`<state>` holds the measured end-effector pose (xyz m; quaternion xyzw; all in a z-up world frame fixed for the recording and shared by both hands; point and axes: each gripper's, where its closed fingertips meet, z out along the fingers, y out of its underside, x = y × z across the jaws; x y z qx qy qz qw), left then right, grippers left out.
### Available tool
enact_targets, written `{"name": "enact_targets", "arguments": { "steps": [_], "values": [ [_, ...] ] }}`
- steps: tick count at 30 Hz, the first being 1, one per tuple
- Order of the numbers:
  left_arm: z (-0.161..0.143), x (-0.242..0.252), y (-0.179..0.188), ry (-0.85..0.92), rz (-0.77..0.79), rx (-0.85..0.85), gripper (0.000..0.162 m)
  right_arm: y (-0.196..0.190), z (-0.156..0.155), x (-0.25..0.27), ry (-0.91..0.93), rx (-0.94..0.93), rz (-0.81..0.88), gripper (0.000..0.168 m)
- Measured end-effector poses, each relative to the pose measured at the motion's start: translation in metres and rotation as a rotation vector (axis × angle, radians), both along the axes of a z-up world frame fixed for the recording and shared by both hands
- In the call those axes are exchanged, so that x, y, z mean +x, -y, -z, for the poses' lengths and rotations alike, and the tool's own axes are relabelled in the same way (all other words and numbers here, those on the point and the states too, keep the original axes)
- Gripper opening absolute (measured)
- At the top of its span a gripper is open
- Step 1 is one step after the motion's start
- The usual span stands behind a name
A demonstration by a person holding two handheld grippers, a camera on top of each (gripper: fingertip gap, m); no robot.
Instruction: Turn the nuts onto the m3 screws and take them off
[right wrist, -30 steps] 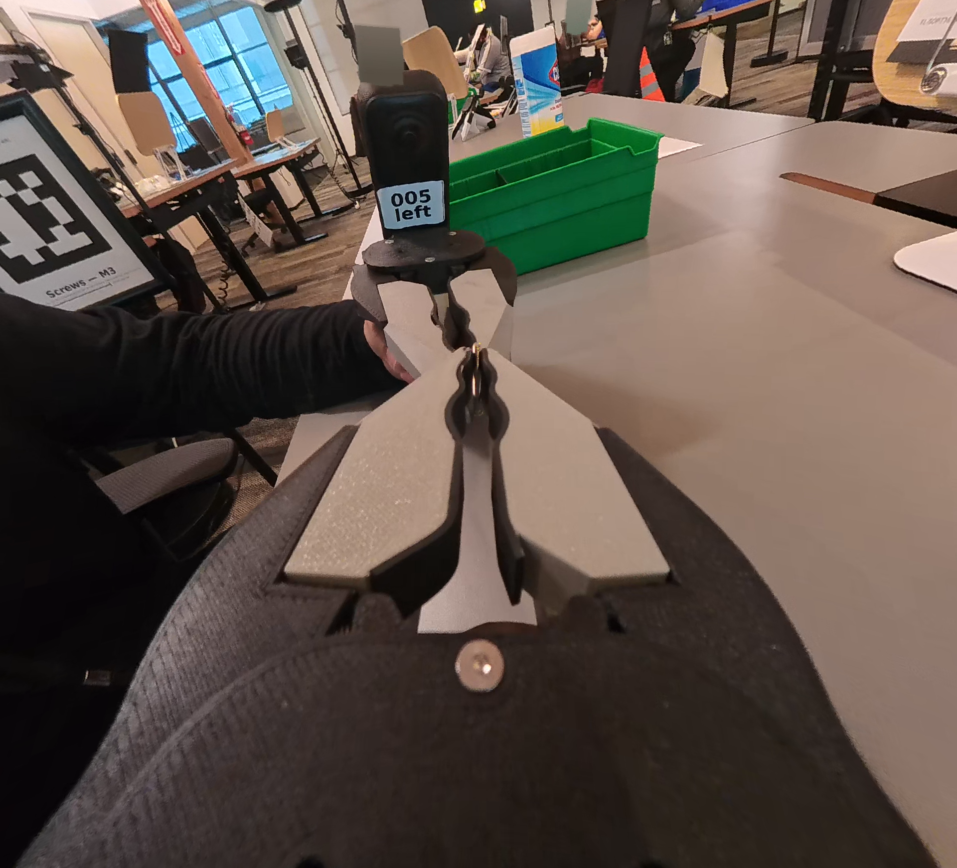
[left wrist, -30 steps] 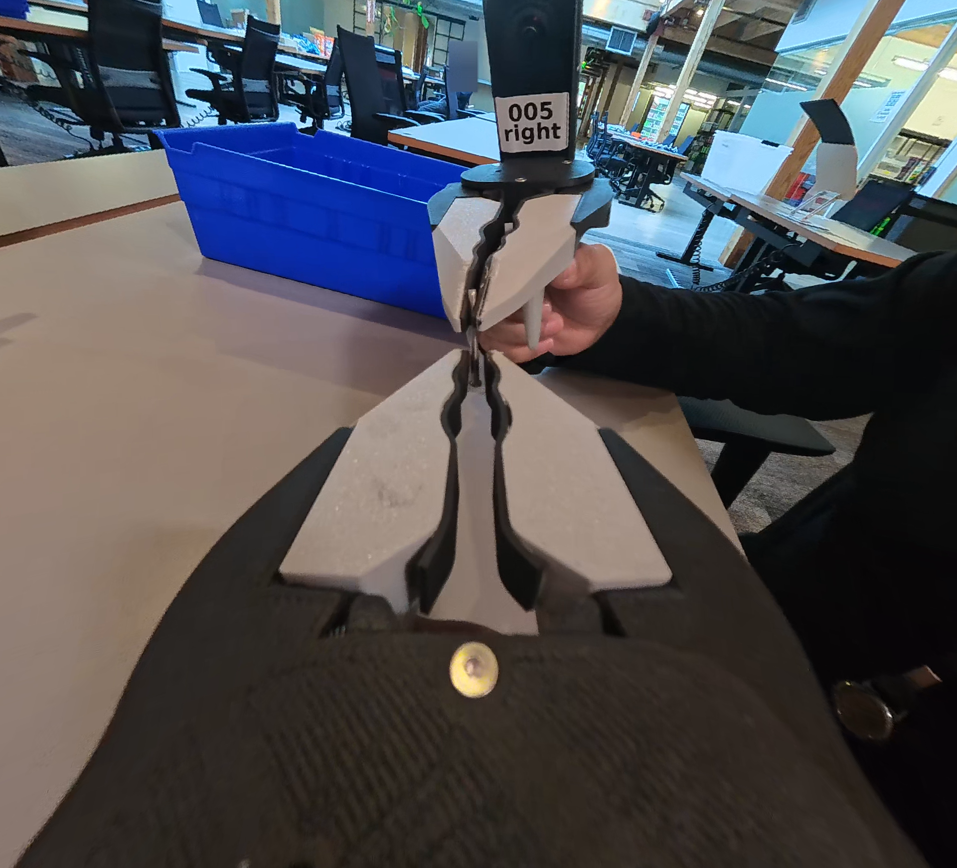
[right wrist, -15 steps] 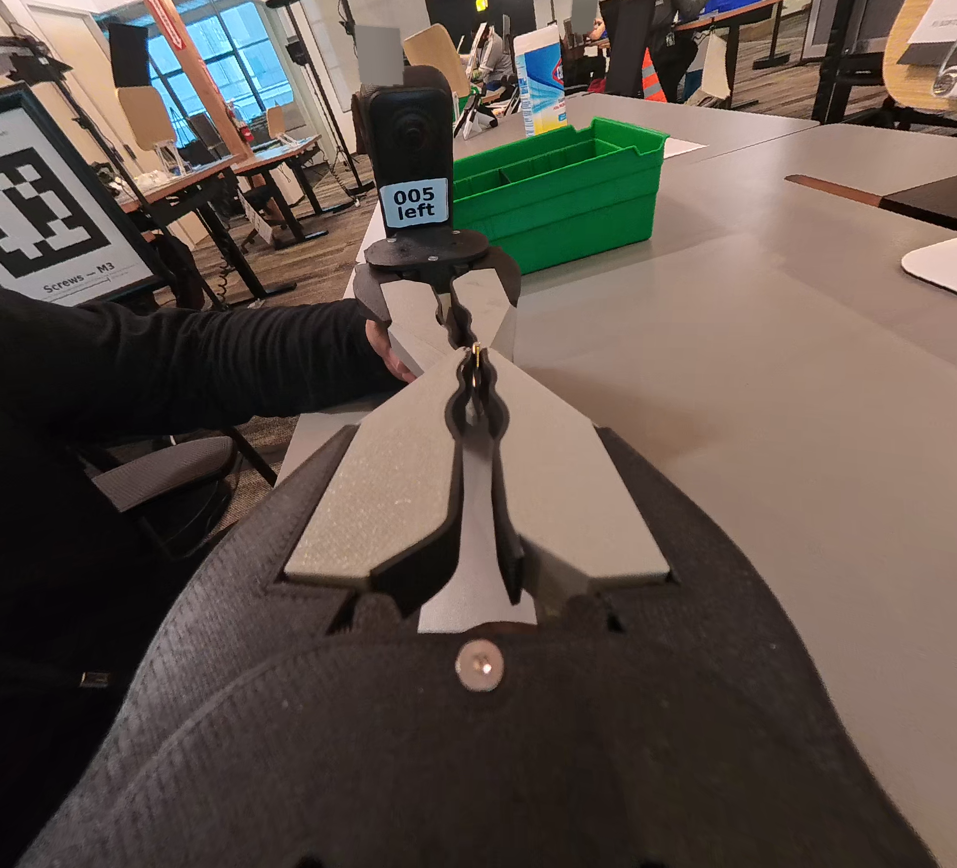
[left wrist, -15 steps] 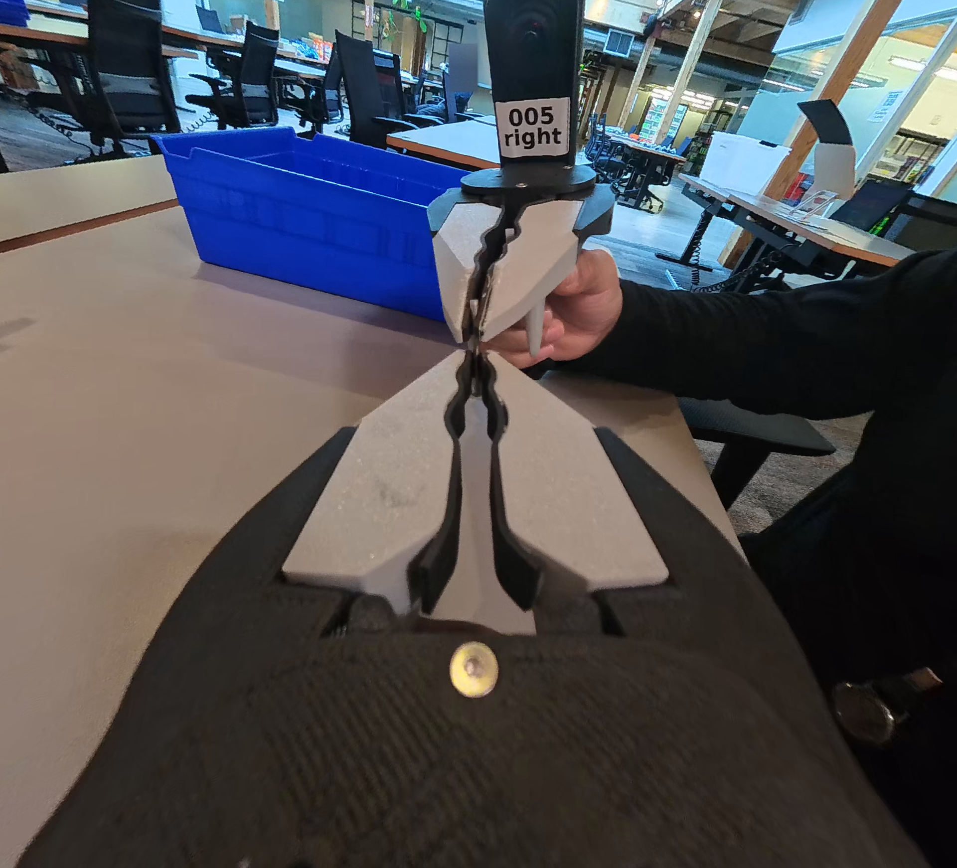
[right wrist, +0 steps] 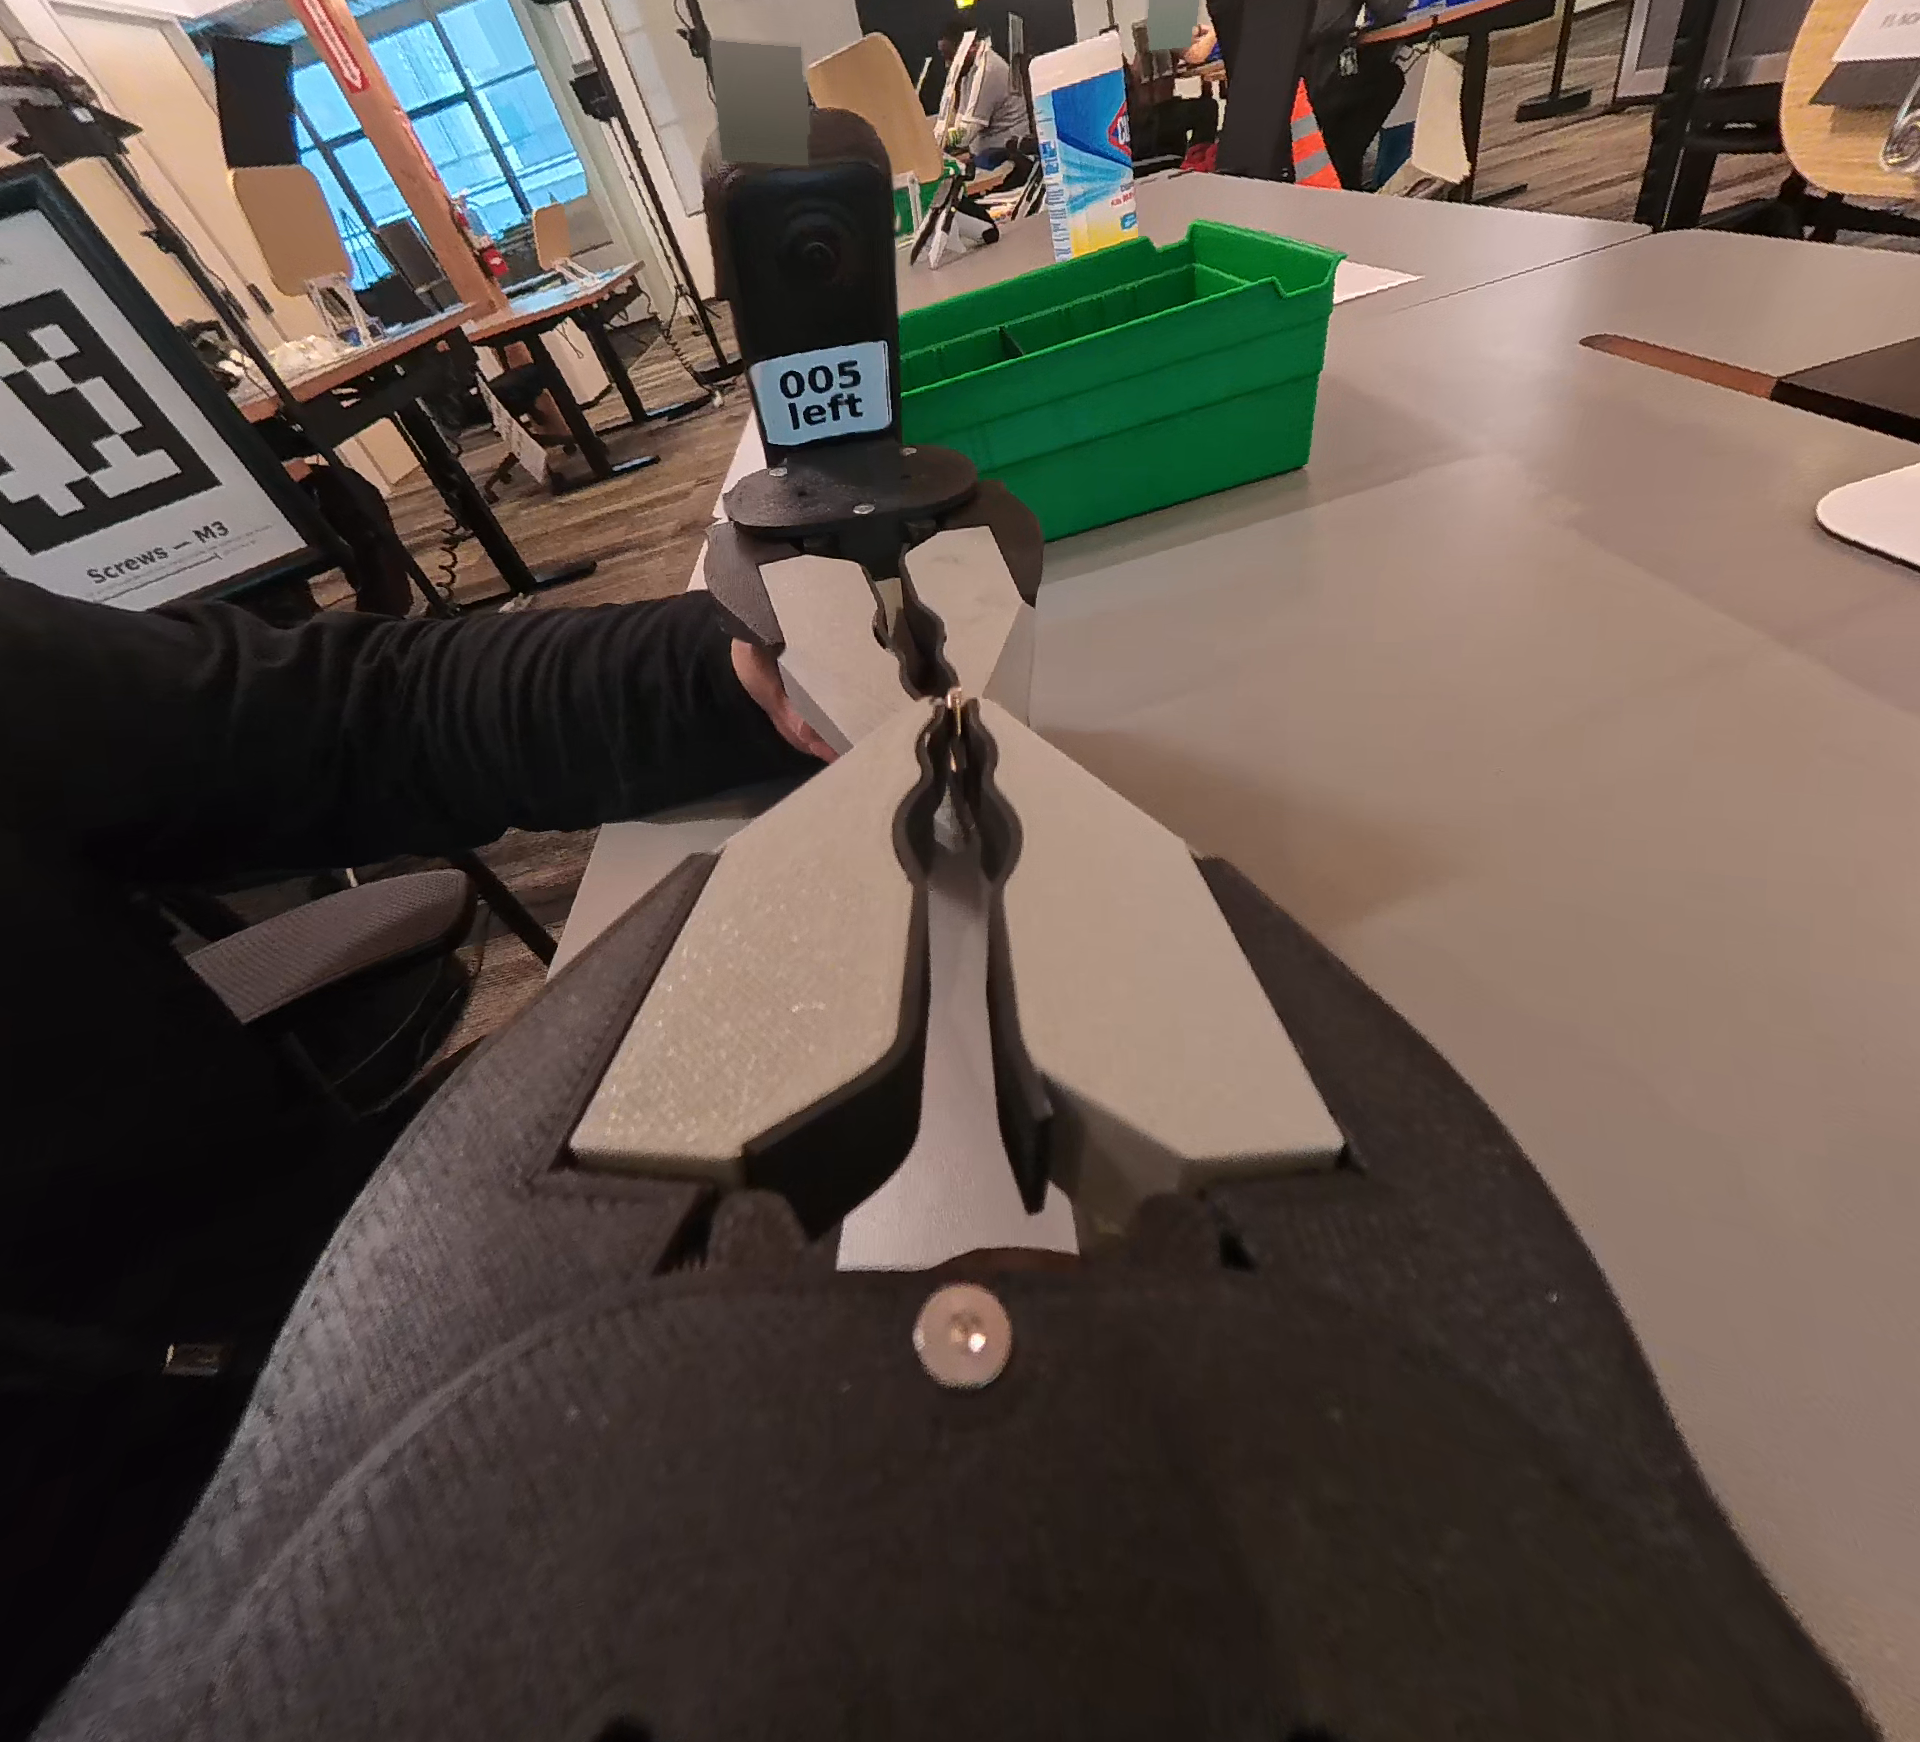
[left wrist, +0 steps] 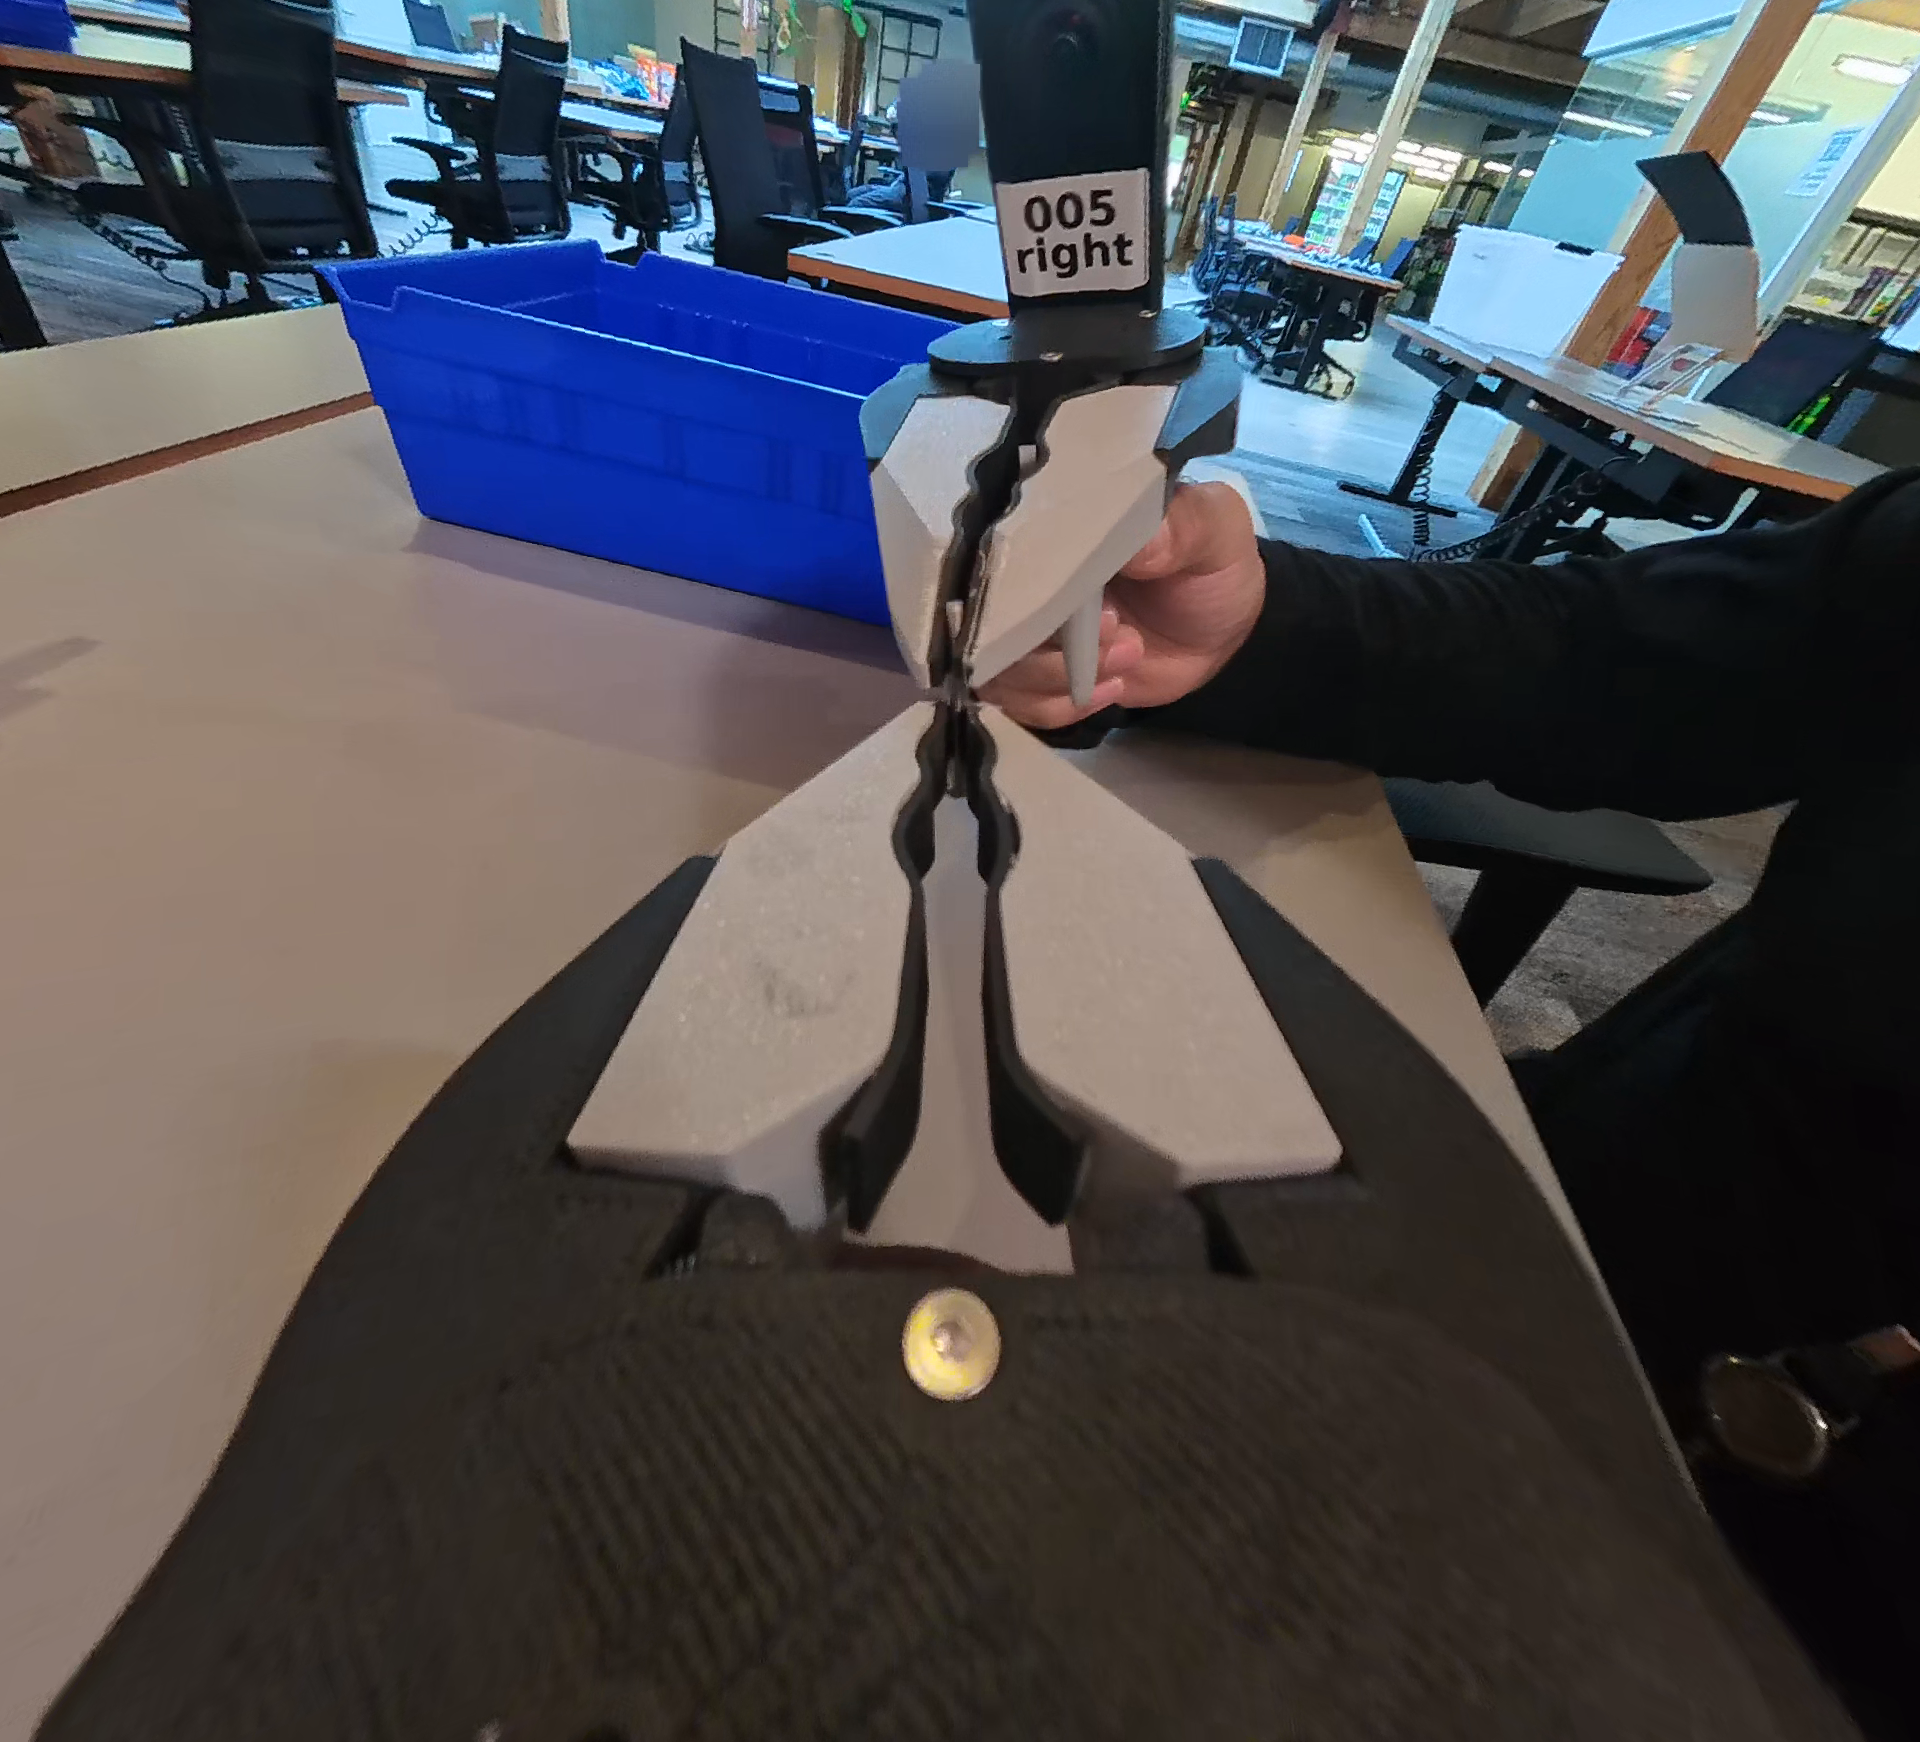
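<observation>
Tips of the left gripper (left wrist: pixel 948 736) meet the tips of the right gripper (left wrist: pixel 954 666) nose to nose above the table (left wrist: pixel 312 757). Compared with 1 s ago the 2 tools have closed the small gap between them, and the right one has rolled a little. Both pairs of jaws are pressed together, each on a tiny metal part. In the right wrist view a small brass-coloured piece (right wrist: pixel 954 705), probably the nut or the screw's end, glints between the 2 noses; which tool holds which part is too small to tell. I judge the nut is being threaded, with turning under way rather than finished. Beyond lie the blue bin (left wrist: pixel 623 425) behind the right tool and the green bin (right wrist: pixel 1122 404) behind the left.
</observation>
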<state>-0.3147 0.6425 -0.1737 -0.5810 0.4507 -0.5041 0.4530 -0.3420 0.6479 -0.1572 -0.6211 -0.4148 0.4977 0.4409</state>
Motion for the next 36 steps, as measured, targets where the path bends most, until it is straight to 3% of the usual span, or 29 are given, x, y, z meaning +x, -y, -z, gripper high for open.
{"name": "enact_targets", "arguments": {
  "steps": [8, 12, 18, 36],
  "values": [
    [-0.007, -0.018, -0.015, 0.036, -0.038, 0.048, 0.0, -0.011, 0.003, 0.01, 0.006, -0.037, 0.034, 0.006],
    [-0.001, -0.032, -0.022, 0.03, -0.026, 0.12, 0.0, 0.0, 0.041, 0.001, 0.205, -0.053, -0.045, 0.012],
    [-0.009, -0.048, -0.032, 0.091, -0.047, 0.103, 0.0, 0.011, 0.091, -0.009, 0.474, 0.075, -0.085, 0.02],
    [-0.002, -0.045, -0.025, 0.045, 0.013, 0.11, 0.0, 0.007, 0.114, -0.015, 0.627, 0.249, -0.17, 0.01]
  ]
}}
